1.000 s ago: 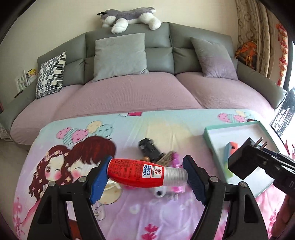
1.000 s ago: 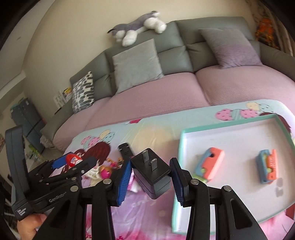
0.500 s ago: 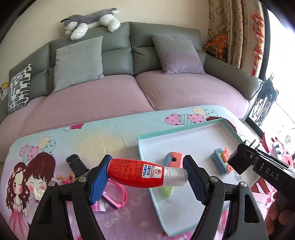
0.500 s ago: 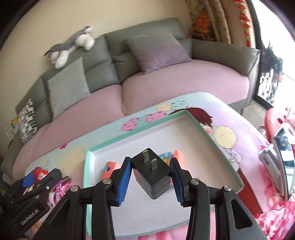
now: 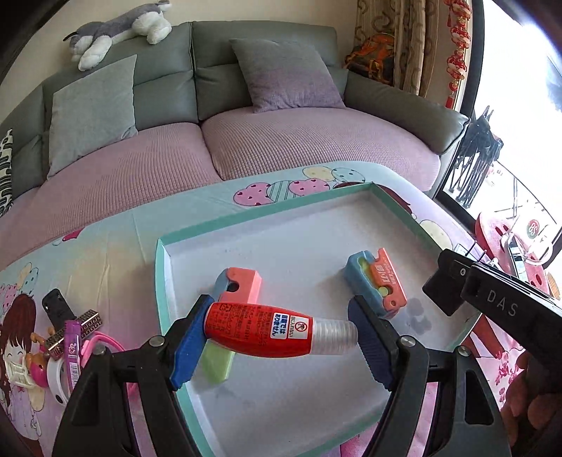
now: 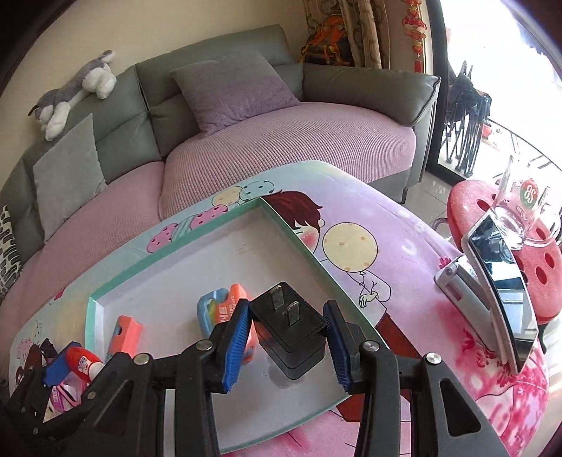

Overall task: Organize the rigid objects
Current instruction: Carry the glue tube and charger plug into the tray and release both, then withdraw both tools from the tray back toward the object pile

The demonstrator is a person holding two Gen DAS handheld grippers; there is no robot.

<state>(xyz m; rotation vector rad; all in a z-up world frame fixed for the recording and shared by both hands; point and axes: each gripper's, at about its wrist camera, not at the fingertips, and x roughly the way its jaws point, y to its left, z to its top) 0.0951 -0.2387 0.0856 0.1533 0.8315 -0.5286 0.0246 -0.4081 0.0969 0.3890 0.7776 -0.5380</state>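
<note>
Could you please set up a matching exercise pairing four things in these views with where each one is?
Things:
1. red bottle
2. black plug adapter
3. blue and orange cutter
4. plush dog

Places:
A. on the sofa back
B. in the right gripper
C. lying in the tray
D. in the left gripper

Pairs: 1-D, 2-B, 3-C, 4-A

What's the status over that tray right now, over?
Left hand-held gripper shut on red bottle. Right hand-held gripper shut on black plug adapter. Both over tray. Two toys already inside; space free.
</note>
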